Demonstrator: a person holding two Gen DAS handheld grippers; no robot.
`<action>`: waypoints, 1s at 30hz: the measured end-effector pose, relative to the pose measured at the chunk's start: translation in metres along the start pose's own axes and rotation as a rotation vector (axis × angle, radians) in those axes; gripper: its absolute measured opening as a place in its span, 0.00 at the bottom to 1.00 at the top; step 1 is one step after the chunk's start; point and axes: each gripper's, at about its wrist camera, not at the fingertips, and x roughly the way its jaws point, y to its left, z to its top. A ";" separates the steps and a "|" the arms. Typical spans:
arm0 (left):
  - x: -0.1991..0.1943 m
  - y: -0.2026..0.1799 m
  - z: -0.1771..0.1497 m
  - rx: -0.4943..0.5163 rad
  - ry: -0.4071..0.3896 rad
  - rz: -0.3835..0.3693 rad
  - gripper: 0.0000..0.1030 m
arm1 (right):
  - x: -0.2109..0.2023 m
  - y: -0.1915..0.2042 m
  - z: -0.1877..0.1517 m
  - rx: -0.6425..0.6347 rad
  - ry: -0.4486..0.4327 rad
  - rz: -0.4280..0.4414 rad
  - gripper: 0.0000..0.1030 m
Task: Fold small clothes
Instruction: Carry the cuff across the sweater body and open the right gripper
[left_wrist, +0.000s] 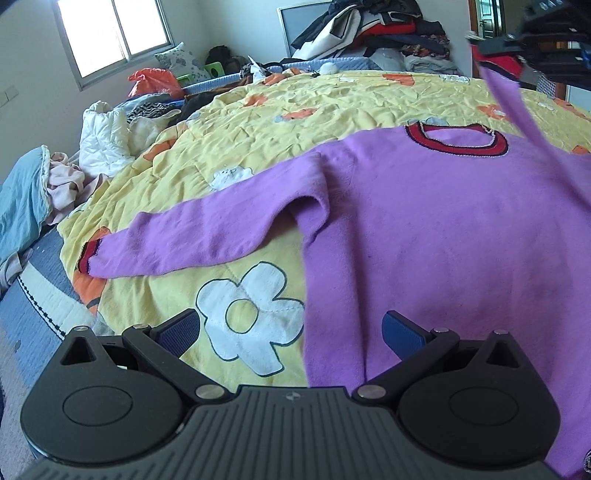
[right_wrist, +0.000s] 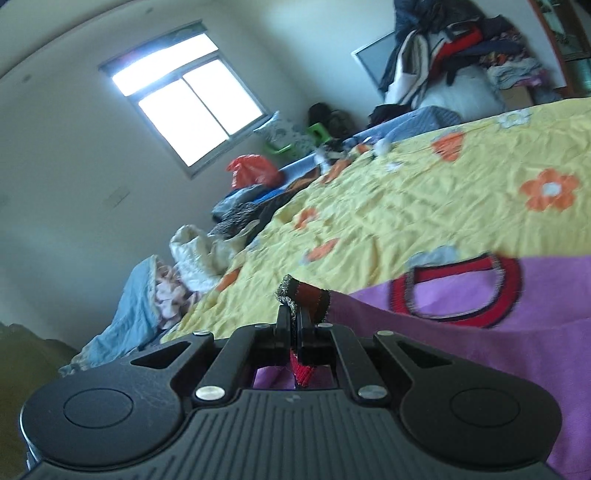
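Right gripper is pinched tight on the red-and-black cuff of one sleeve, lifted clear of the bed; in the left wrist view that sleeve rises as a purple strip toward the upper right of the frame. Left gripper hangs with its jaws spread wide and nothing between them, low centre of its frame, over the sweater's side edge.

One purple sweater lies flat on the yellow flowered quilt, collar toward the top. Its second sleeve stretches to the middle left.

To fold well, I judge the raised cuff should be carried across the chest and laid flat without twisting, while the free gripper pins the body.

Counted: one sweater, two sleeves, two grippers. A clothes pile fills the top.
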 end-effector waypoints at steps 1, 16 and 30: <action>0.000 0.001 0.000 -0.003 0.002 0.000 1.00 | 0.004 0.006 -0.001 -0.002 0.005 0.013 0.03; 0.007 0.001 -0.002 -0.020 0.032 0.005 1.00 | 0.069 0.024 -0.033 0.006 0.114 0.051 0.03; 0.009 -0.002 0.002 -0.035 0.039 0.006 1.00 | 0.120 0.008 -0.066 -0.073 0.202 -0.069 0.07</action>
